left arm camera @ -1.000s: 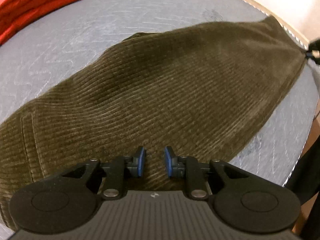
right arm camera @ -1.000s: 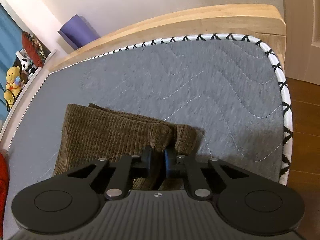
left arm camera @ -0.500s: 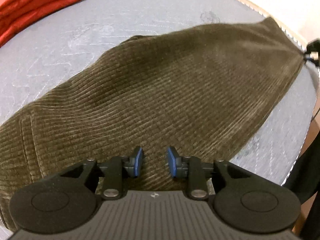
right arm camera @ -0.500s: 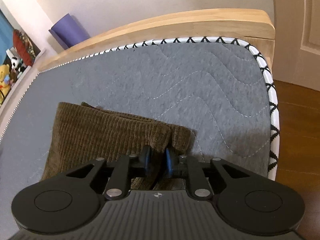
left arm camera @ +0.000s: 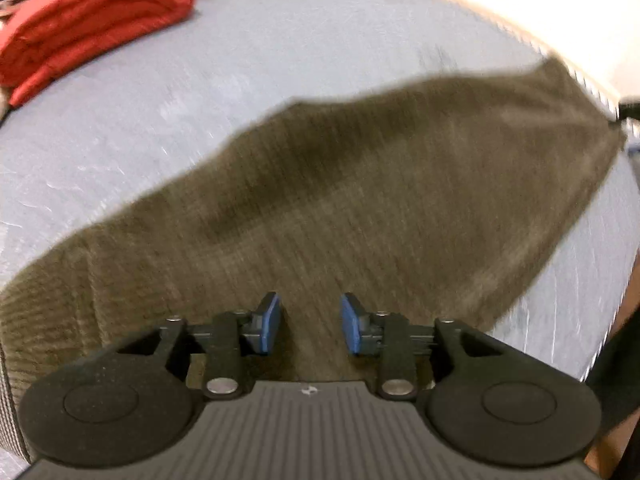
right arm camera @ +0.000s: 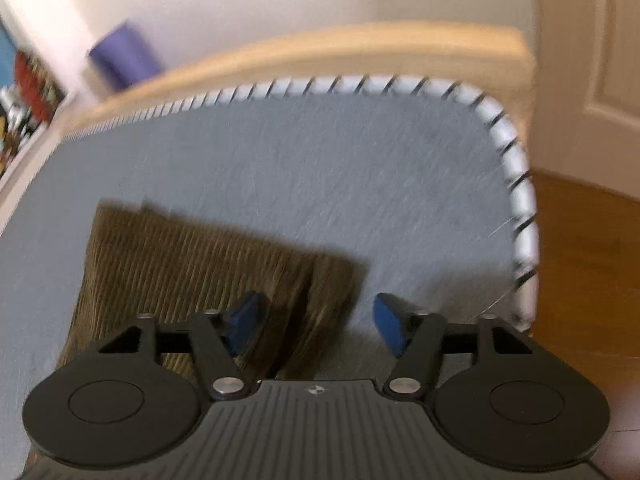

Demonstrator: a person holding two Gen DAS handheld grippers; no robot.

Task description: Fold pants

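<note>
Brown corduroy pants (left arm camera: 360, 208) lie flat across a grey quilted mattress (left arm camera: 280, 52), the legs running to the far right edge. My left gripper (left arm camera: 310, 326) hovers over the wide waist end; its jaws are opening, with cloth under them but not pinched. In the right wrist view the leg cuffs (right arm camera: 192, 256) rest on the mattress (right arm camera: 320, 176). My right gripper (right arm camera: 320, 322) is over the cuff corner; its jaws are opening wide and the pads stand clear of the cloth.
A folded red garment (left arm camera: 88, 20) sits at the far left of the mattress. A wooden bed frame (right arm camera: 320, 52) borders the far edge, with a purple roll (right arm camera: 124, 56) behind it. Wooden floor (right arm camera: 588, 248) and a door lie to the right.
The right gripper was shut on the cuff corner and has now spread wide, letting the cloth go. The left gripper's jaws have widened. The pants lie where they were.
</note>
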